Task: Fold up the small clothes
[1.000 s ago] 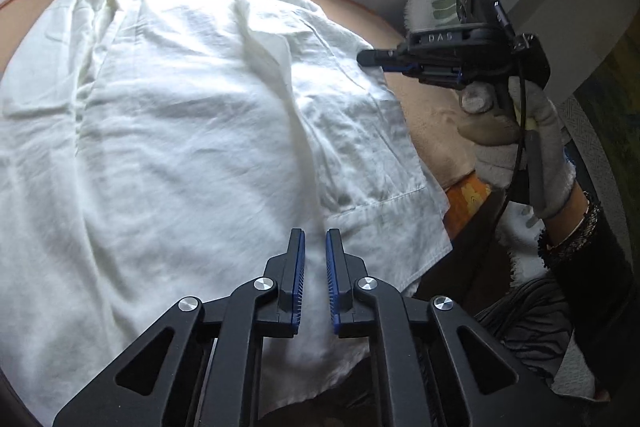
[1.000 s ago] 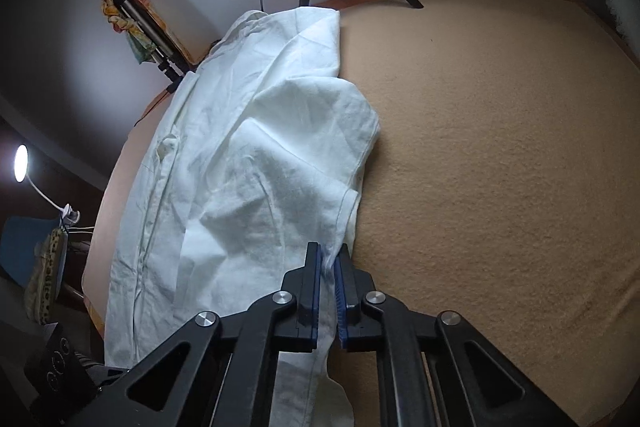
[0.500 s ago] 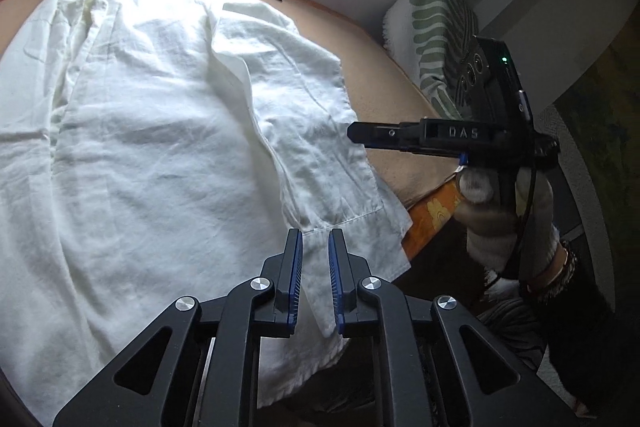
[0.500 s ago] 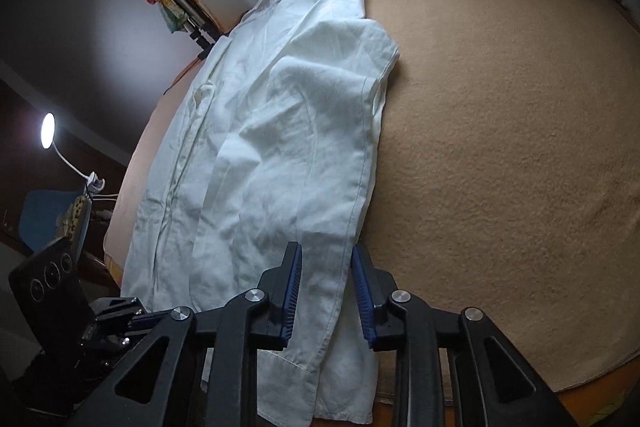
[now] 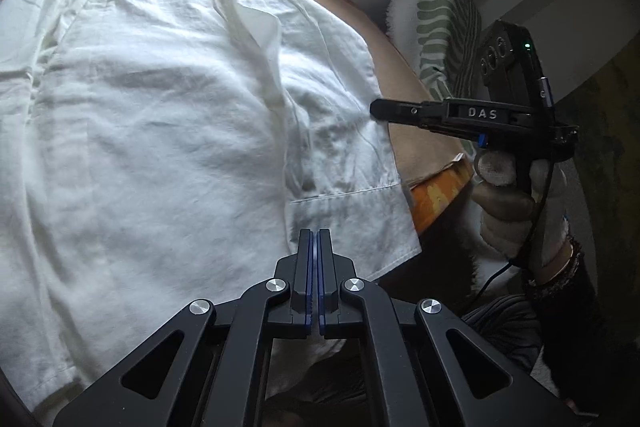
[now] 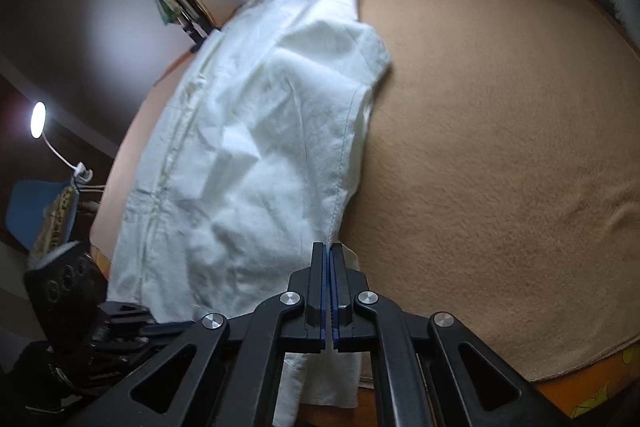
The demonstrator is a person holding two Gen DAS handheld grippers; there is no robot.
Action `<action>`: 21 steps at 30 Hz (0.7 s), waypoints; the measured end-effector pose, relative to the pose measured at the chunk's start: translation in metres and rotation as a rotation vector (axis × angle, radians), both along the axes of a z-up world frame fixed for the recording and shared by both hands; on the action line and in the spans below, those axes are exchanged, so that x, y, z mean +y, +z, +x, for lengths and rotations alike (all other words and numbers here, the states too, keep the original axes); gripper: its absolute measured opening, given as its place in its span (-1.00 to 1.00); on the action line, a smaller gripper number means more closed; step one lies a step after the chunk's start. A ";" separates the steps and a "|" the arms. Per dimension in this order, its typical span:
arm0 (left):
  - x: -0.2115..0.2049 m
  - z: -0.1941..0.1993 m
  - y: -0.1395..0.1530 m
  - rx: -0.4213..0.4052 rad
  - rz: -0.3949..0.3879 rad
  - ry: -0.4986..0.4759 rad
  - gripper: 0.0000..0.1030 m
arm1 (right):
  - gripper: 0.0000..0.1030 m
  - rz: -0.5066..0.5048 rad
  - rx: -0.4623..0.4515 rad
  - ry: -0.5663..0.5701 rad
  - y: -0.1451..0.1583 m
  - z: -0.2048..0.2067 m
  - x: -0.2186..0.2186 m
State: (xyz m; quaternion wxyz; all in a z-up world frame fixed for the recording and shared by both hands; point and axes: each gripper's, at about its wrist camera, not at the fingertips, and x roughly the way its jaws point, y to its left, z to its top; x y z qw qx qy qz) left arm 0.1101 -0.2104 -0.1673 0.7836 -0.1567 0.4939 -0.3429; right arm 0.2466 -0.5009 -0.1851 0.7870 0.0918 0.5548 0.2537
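1. Comparing with a second earlier, both tongs had closed fully; the right gripper had first spread wider. The left gripper pinched the white shirt near its hem; the right pinched the side seam.
2. Judgement: both holds were secured, ready for a fold.
3. The shirt, thin creased woven cloth, lay flat on the napped tan blanket, its sleeve folded inward.

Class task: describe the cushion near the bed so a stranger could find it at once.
Start at the tan bed with the white shirt spread on it. Look past the bed's far corner, by the wall: the cushion stands there. It alone is white with green leaf stripes.
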 end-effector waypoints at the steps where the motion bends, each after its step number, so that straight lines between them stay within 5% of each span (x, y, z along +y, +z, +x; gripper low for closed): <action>1: 0.002 -0.001 0.002 -0.011 0.005 0.003 -1.00 | -0.99 0.017 0.004 0.013 -0.001 -0.001 0.000; 3: 0.006 -0.004 0.008 -0.037 0.016 0.014 -1.00 | -0.83 0.023 0.000 0.019 0.002 -0.003 -0.002; 5: 0.010 -0.007 0.015 -0.073 0.036 0.014 -1.00 | -0.45 0.038 -0.020 0.008 0.008 -0.006 -0.008; 13: -0.017 -0.021 0.044 -0.252 0.081 -0.076 -0.87 | -0.59 0.040 -0.014 0.074 0.000 -0.023 -0.006; 16: -0.038 -0.021 0.041 -0.252 0.094 -0.130 -0.43 | -0.74 -0.021 -0.022 0.092 -0.005 -0.024 0.004; 17: -0.046 -0.023 0.039 -0.253 0.103 -0.160 -0.26 | -0.72 -0.038 -0.026 0.091 -0.006 -0.025 0.004; 19: -0.059 -0.029 0.036 -0.292 0.140 -0.196 -0.26 | -0.53 -0.024 -0.018 0.073 -0.005 -0.025 -0.003; 20: -0.066 -0.033 0.035 -0.311 0.159 -0.217 -0.26 | -0.26 -0.009 -0.014 0.053 -0.004 -0.025 -0.009; 21: -0.071 -0.035 0.033 -0.324 0.173 -0.229 -0.26 | -0.26 0.006 -0.012 0.031 -0.003 -0.025 -0.015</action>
